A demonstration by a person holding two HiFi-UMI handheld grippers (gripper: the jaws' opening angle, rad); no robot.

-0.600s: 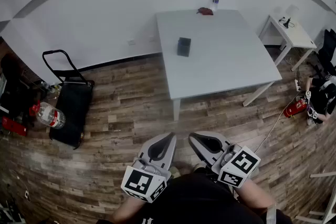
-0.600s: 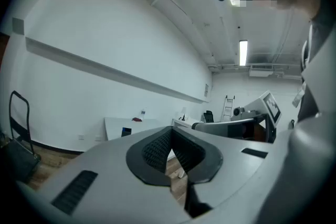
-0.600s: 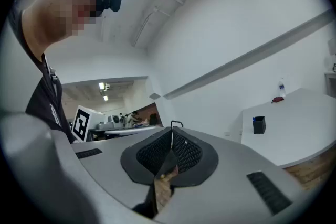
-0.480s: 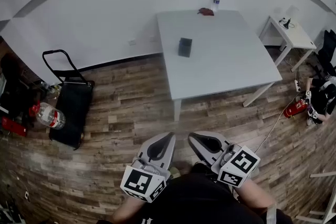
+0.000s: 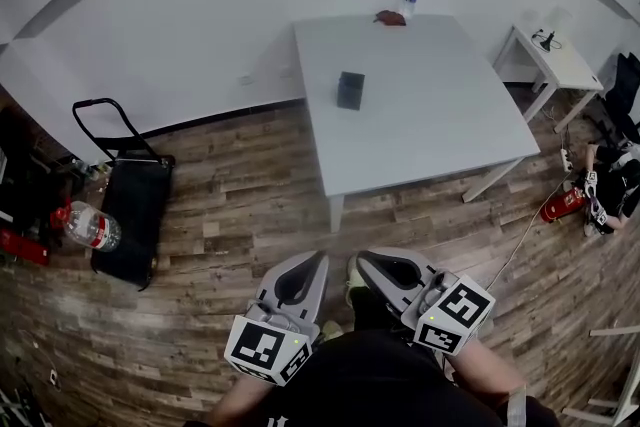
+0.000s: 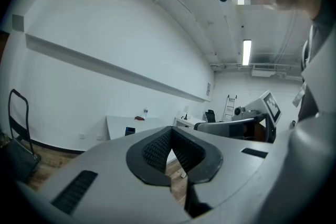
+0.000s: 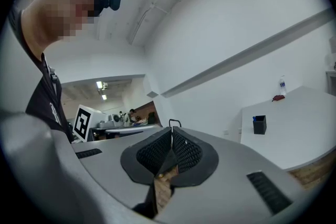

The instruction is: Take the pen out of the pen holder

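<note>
The black pen holder [image 5: 350, 90] stands on the left part of the white table [image 5: 440, 125], far ahead of both grippers. In the right gripper view the pen holder [image 7: 259, 125] shows a blue pen tip [image 7: 254, 118] at its rim. It appears small in the left gripper view as well [image 6: 129, 131]. My left gripper [image 5: 319, 258] and right gripper [image 5: 363, 260] are held side by side close to my body, over the wooden floor. Both are shut, pads together, with nothing between them [image 6: 170, 132] [image 7: 171, 132].
A water bottle [image 5: 409, 0] and a red thing [image 5: 390, 17] sit at the table's far edge. A small white side table [image 5: 555, 63] stands at the right, with a red extinguisher [image 5: 562, 204] on the floor below. At the left are a black trolley bag [image 5: 128, 210] and a large bottle [image 5: 88, 226].
The head view has shifted a little, so the table sits slightly higher in the picture. A shoe now shows between the grippers. Both grippers stay shut near my body.
</note>
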